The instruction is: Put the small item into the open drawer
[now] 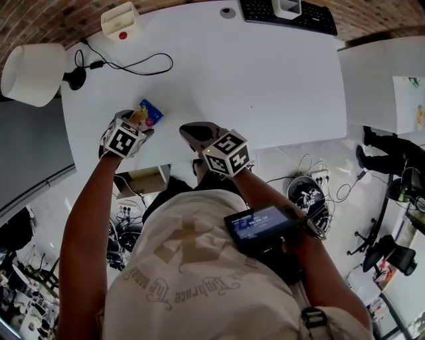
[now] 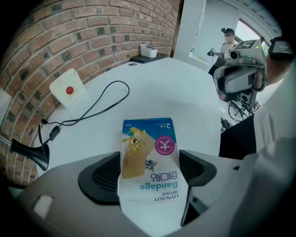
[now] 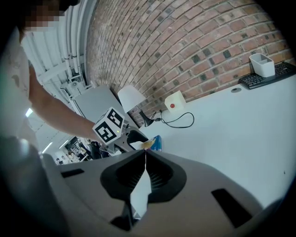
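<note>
At near desk edge, your left gripper pinches bandage box between both jaws. Box juts forward over white desk; contact with desk surface cannot be told. Your right gripper sits just beside left one, jaws pressed together, nothing between them. Far side of desk: lamp at left, white case with red button, black cable, keyboard.
</note>
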Action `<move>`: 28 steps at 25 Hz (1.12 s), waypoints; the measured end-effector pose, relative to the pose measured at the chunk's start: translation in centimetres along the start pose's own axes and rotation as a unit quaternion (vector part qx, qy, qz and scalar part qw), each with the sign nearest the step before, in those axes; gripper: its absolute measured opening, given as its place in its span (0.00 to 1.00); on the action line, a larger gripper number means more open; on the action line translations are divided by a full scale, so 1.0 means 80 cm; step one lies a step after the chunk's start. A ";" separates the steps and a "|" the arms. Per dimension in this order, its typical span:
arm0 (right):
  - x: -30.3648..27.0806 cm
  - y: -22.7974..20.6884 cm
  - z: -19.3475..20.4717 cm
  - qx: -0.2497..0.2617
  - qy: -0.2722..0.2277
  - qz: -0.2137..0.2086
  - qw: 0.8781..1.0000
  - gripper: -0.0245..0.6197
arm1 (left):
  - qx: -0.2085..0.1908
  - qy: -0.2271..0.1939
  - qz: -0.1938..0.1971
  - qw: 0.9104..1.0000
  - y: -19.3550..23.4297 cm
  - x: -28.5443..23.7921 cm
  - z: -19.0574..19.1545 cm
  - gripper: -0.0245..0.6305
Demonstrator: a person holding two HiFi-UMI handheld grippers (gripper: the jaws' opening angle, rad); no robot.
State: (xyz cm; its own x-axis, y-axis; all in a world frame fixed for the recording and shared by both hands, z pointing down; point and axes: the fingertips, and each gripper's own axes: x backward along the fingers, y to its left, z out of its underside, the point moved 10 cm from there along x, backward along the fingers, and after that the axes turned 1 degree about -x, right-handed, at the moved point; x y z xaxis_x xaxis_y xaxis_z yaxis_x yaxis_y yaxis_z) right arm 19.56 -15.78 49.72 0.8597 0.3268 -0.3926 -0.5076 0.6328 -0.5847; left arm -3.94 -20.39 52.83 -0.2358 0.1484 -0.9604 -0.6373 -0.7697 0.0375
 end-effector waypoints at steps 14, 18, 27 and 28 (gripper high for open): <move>-0.012 0.030 0.008 0.019 0.010 -0.026 0.999 0.05 | 0.036 -0.046 -0.025 0.998 -0.016 0.041 0.024 0.65; -0.017 0.039 0.008 0.021 0.013 -0.031 0.999 0.05 | 0.073 -0.074 -0.024 0.994 -0.021 0.055 0.032 0.65; -0.033 0.062 0.013 0.030 0.027 -0.048 0.998 0.05 | 0.142 -0.132 -0.014 0.981 -0.049 0.081 0.067 0.65; -0.034 0.064 0.013 0.031 0.028 -0.049 0.998 0.05 | 0.151 -0.138 -0.013 0.979 -0.052 0.083 0.071 0.65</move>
State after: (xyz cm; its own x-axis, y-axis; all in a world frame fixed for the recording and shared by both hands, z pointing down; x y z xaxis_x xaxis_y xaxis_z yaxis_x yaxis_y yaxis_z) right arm 14.66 -12.68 48.57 0.8996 0.2226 -0.3758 -0.4153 0.7025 -0.5780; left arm -7.06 -12.67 47.86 -0.3802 0.3593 -0.8523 -0.8232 -0.5516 0.1346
